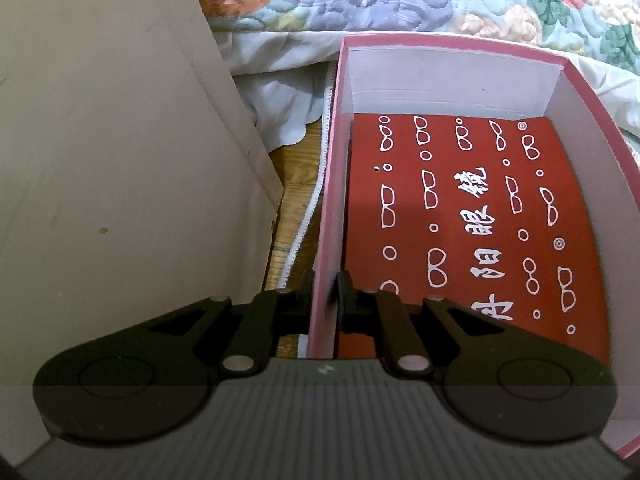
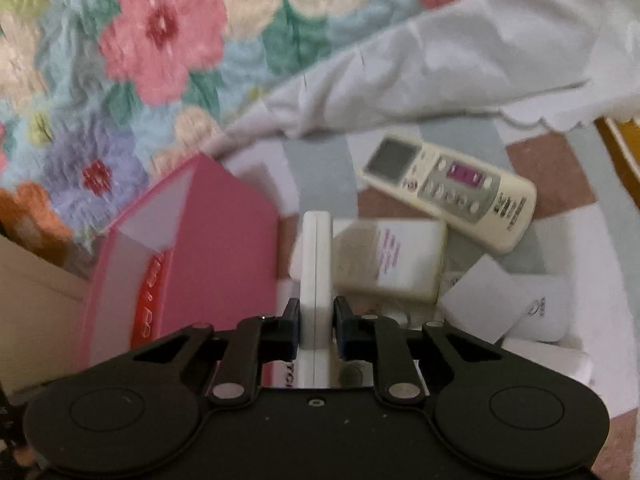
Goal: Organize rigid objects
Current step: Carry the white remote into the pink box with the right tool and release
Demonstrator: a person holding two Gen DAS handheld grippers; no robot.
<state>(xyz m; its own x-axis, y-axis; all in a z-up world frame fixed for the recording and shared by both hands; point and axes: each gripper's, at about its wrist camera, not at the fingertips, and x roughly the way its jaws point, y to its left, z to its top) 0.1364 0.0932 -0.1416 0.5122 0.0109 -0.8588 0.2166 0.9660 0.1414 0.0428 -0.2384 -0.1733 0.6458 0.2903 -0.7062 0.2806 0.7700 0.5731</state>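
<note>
Your right tongs (image 2: 316, 326) clamp a white slab (image 2: 316, 264) edge-up, the pink box (image 2: 224, 240) just left, its wall pinched by your left tongs (image 1: 322, 300).

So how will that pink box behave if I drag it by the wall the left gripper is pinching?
The pink box looks like thin card, so the pinched wall may flex. It holds only a red pouch, so it is probably light and slides easily. The left gripper grips one side, so it may swivel.
</note>
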